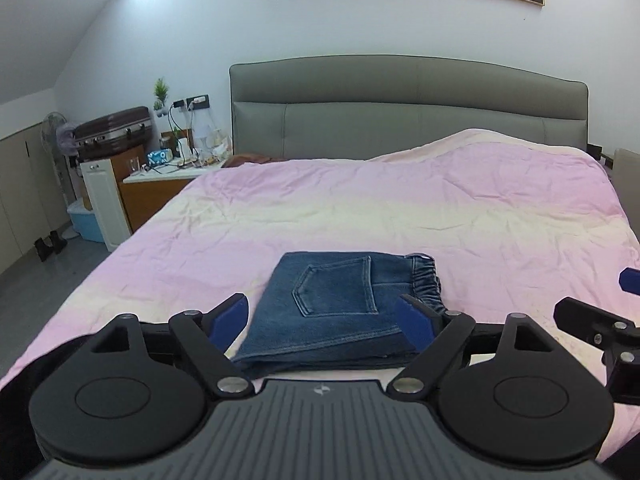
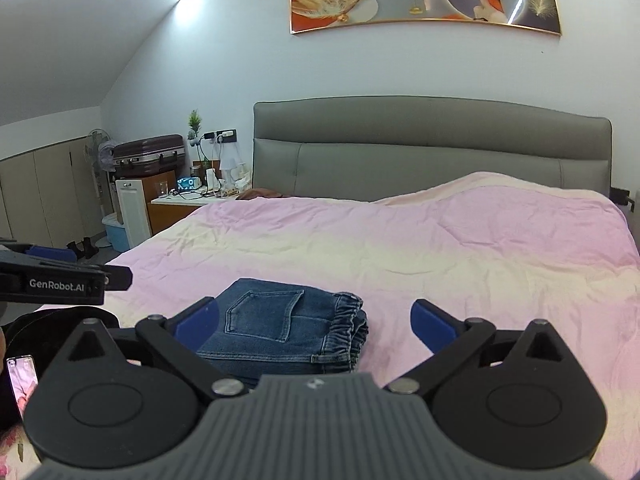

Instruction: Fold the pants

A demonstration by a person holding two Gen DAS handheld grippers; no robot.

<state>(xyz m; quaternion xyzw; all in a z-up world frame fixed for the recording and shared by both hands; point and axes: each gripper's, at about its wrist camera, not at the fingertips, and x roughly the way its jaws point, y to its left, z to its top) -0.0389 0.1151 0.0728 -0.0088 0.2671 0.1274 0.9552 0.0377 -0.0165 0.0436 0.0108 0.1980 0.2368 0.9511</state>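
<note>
A pair of blue denim pants (image 1: 340, 304) lies folded into a compact stack on the pink bedspread (image 1: 360, 208), back pocket up, elastic waistband to the right. It also shows in the right wrist view (image 2: 288, 324). My left gripper (image 1: 324, 316) is open and empty, held just above the near edge of the stack. My right gripper (image 2: 316, 320) is open and empty, hovering over the stack's right side. Part of the right gripper (image 1: 592, 320) shows at the right edge of the left view, and the left gripper (image 2: 60, 276) shows at the left of the right view.
A grey padded headboard (image 1: 408, 108) stands at the far end of the bed. A cluttered nightstand (image 1: 168, 172), a white cabinet (image 1: 100, 200), a suitcase (image 1: 114, 128) and a fan stand left of the bed. A phone (image 2: 22, 376) shows at bottom left.
</note>
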